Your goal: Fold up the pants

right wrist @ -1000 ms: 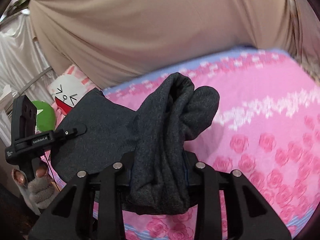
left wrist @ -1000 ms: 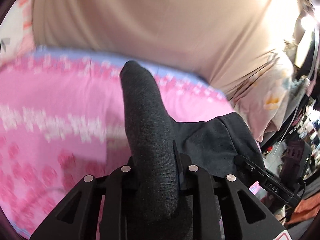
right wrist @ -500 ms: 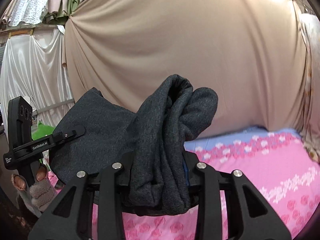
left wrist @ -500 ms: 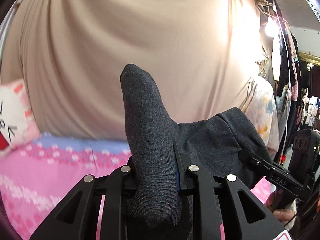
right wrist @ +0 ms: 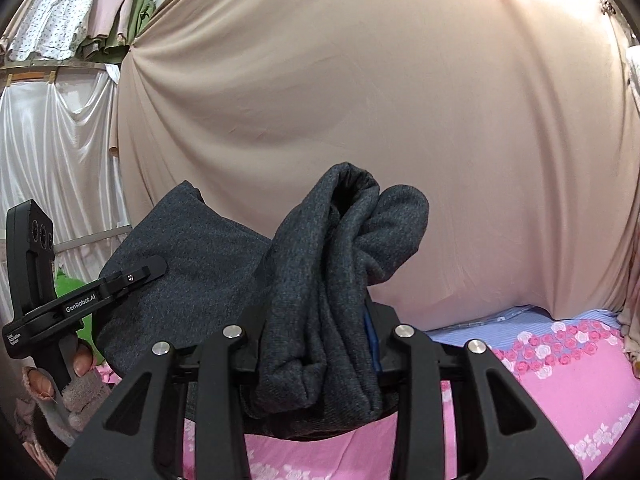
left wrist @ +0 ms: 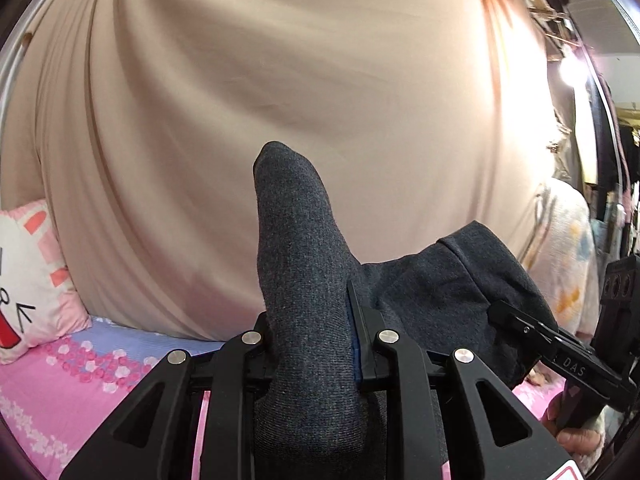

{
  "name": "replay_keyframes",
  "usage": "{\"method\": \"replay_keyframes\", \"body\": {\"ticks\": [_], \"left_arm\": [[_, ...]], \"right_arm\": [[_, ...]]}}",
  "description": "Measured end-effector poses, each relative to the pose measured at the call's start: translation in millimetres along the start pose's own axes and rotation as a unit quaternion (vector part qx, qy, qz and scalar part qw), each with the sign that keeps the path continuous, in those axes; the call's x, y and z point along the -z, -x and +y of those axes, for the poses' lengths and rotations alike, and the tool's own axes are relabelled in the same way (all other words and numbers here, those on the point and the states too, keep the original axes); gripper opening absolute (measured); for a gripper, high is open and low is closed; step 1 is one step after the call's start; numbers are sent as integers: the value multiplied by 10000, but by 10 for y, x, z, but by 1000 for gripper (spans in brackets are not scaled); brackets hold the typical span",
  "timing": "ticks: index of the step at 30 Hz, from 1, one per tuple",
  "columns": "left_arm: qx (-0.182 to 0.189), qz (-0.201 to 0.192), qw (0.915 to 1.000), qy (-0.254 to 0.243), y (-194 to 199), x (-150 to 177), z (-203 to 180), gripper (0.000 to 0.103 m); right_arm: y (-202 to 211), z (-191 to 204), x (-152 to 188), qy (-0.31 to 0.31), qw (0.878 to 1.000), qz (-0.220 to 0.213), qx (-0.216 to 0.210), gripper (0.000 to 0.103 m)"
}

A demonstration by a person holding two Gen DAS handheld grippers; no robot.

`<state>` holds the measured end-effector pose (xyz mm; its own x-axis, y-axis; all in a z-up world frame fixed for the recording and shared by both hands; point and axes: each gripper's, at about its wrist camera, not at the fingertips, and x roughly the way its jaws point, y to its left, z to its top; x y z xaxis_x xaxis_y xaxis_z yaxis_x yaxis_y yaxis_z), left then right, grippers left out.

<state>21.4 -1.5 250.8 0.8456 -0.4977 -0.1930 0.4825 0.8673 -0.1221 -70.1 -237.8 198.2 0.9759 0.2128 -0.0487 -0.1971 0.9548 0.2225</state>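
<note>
**Dark pants held up between both grippers**

The left gripper (left wrist: 316, 344) has its fingers clamped on a bunched ridge of the dark grey pants (left wrist: 304, 280), which stands up at the centre of the left wrist view and hides the fingertips. The cloth runs to lower right, where the right gripper (left wrist: 520, 328) bites its edge — only one finger and part of the handle show there, the rest cut off by the frame.

In the right wrist view the right gripper (right wrist: 320, 352) is closed on a thicker, doubled roll of the pants (right wrist: 340, 272); its fingertips are buried too. At left the left gripper (right wrist: 132, 278) pinches the flat panel, with a hand (right wrist: 60, 380) partly visible at lower left.

A beige curtain (right wrist: 360, 100) fills the background. The pink floral bedsheet (right wrist: 560, 380) lies below, mostly blocked by the cloth, and a cat-face pillow (left wrist: 28, 280) is cropped at left.
</note>
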Motion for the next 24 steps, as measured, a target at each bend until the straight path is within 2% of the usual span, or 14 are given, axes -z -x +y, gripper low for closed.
{"method": "replay_keyframes", "body": {"ticks": [3, 8, 12, 15, 16, 18, 19, 20, 21, 23, 24], "left_arm": [[-53, 88, 9999, 102, -358, 14, 172, 19], [-139, 593, 9978, 277, -1094, 226, 496, 20], [-198, 1125, 9923, 473, -1714, 580, 759, 20], [-316, 1760, 9813, 706, -2282, 1046, 1016, 23], [-440, 2153, 9725, 778, -2547, 1334, 1135, 26], [-524, 2804, 9541, 909, -2859, 1731, 1293, 28], [-642, 3287, 9359, 1088, -3007, 1992, 1424, 36], [-592, 3341, 9311, 1342, -3008, 2089, 1525, 38], [-447, 3164, 9324, 1688, -2919, 2051, 1633, 42], [-315, 2792, 9366, 2096, -2667, 1860, 1796, 45], [-321, 2665, 9393, 2136, -2562, 1795, 1821, 57]], "right_arm": [[-313, -187, 36, -158, 9998, 116, -6, 34], [-914, -519, 257, -377, 9983, 429, 74, 34], [-1517, -861, 694, -689, 9926, 964, 273, 34], [-1939, -1158, 1166, -981, 9822, 1523, 488, 34], [-2063, -1257, 1345, -1034, 9773, 1763, 565, 35], [-2324, -1436, 1762, -1064, 9596, 2467, 835, 37], [-2401, -1524, 1922, -1129, 9470, 2826, 1032, 41], [-2390, -1576, 1937, -1356, 9446, 2851, 892, 43], [-2300, -1596, 1855, -1488, 9493, 2653, 793, 46], [-2133, -1552, 1731, -1335, 9570, 2386, 967, 76], [-2046, -1527, 1697, -1370, 9588, 2324, 892, 82]]}}
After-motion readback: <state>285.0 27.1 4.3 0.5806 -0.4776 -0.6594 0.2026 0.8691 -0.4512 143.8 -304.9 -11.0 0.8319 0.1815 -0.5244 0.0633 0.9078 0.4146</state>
